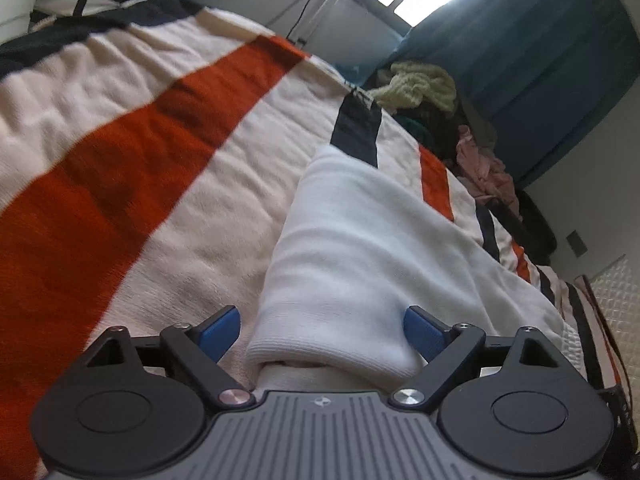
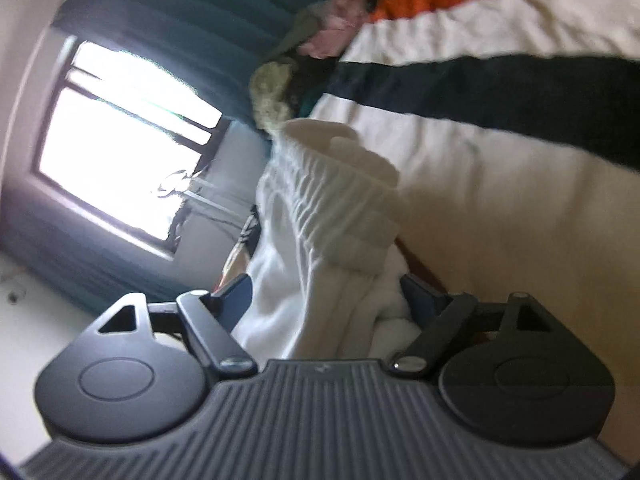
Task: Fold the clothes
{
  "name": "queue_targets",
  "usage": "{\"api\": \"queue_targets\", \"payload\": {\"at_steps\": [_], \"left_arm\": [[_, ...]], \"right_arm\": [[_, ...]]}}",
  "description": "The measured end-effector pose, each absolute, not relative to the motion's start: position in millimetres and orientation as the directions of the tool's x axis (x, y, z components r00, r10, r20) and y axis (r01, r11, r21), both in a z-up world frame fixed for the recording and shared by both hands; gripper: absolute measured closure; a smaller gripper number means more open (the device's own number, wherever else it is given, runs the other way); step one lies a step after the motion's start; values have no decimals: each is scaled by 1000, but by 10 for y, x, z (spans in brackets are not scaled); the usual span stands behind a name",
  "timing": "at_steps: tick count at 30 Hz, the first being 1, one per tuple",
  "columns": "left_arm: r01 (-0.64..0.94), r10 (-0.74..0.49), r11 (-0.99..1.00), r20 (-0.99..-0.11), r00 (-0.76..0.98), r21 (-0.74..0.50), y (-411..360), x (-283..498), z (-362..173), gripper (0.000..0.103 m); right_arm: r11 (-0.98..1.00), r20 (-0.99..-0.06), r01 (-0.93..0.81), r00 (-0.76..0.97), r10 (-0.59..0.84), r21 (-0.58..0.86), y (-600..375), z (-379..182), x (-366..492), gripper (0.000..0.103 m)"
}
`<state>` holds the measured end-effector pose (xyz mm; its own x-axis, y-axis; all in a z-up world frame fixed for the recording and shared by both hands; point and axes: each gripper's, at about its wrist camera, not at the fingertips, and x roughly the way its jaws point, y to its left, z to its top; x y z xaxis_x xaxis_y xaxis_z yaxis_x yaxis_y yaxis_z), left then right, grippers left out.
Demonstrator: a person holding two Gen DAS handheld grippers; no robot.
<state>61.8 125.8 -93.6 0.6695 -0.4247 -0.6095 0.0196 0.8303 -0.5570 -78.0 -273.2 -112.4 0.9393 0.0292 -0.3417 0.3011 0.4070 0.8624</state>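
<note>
A white garment (image 1: 360, 248) lies folded lengthwise on a striped cream, orange and navy blanket (image 1: 132, 152). My left gripper (image 1: 322, 332) is open, its blue fingers (image 1: 220, 330) standing either side of the garment's near ribbed end. In the right wrist view the same white garment (image 2: 320, 240) shows its gathered elastic waistband (image 2: 340, 192). My right gripper (image 2: 326, 300) is open, with the bunched white cloth lying between its fingers (image 2: 236, 300). That view is tilted and blurred.
A pile of unfolded clothes, pale yellow (image 1: 420, 88) and pink (image 1: 484, 176), lies at the blanket's far right edge. Teal curtains (image 1: 540, 60) and a bright window (image 2: 120, 140) stand behind. A white quilted surface (image 1: 616, 300) lies at far right.
</note>
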Motion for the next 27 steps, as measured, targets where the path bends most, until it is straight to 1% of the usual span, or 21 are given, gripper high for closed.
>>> {"api": "queue_targets", "payload": {"at_steps": [2, 4, 5, 7, 8, 10, 13, 14, 16, 17, 21, 24, 25, 26, 27], "left_arm": [[16, -452, 804, -595, 665, -594, 1273, 636, -991, 29], [6, -451, 797, -588, 672, -605, 1292, 623, -998, 44], [4, -451, 793, -582, 677, -609, 1305, 614, -996, 48], [-1, -451, 785, -572, 686, -619, 1332, 596, -991, 60], [-23, -463, 757, -561, 686, -653, 1396, 605, -1010, 62], [-83, -485, 685, -538, 689, -724, 1542, 620, -1076, 68], [-179, -500, 578, -519, 693, -796, 1715, 629, -1218, 69], [-181, -502, 574, -518, 693, -799, 1722, 634, -1226, 69], [-184, -506, 566, -515, 692, -803, 1735, 643, -1240, 68], [-178, -505, 575, -517, 691, -799, 1722, 646, -1233, 67], [-164, -510, 584, -516, 688, -795, 1651, 646, -1230, 59], [-155, -510, 596, -521, 685, -788, 1614, 664, -1218, 53], [-149, -510, 603, -522, 684, -783, 1595, 674, -1218, 51], [-142, -510, 610, -524, 682, -779, 1577, 685, -1218, 51], [-136, -510, 617, -525, 681, -775, 1559, 695, -1218, 50]], "right_arm": [[392, -384, 345, 923, 22, 853, -2749, -1169, -792, 20], [379, -425, 388, 905, 15, 840, -2765, -1216, -803, 21], [378, -445, 408, 896, 11, 831, -2768, -1241, -803, 23], [374, -483, 448, 875, 2, 812, -2773, -1292, -803, 23], [373, -496, 460, 868, 0, 806, -2777, -1308, -800, 22], [373, -463, 422, 886, 24, 826, -2774, -1289, -782, 20], [369, -348, 296, 934, 82, 881, -2737, -1231, -762, 18], [375, -317, 262, 944, 92, 889, -2718, -1201, -759, 18], [399, -302, 240, 948, 100, 885, -2692, -1160, -738, 18], [414, -331, 264, 939, 97, 871, -2682, -1168, -709, 18], [495, -428, 332, 899, 91, 803, -2612, -1207, -573, 20], [565, -491, 363, 867, 87, 741, -2542, -1241, -461, 29], [588, -512, 372, 855, 84, 718, -2518, -1253, -424, 35], [604, -525, 378, 848, 79, 702, -2497, -1260, -400, 43], [605, -518, 376, 852, 70, 701, -2480, -1254, -413, 48]]}}
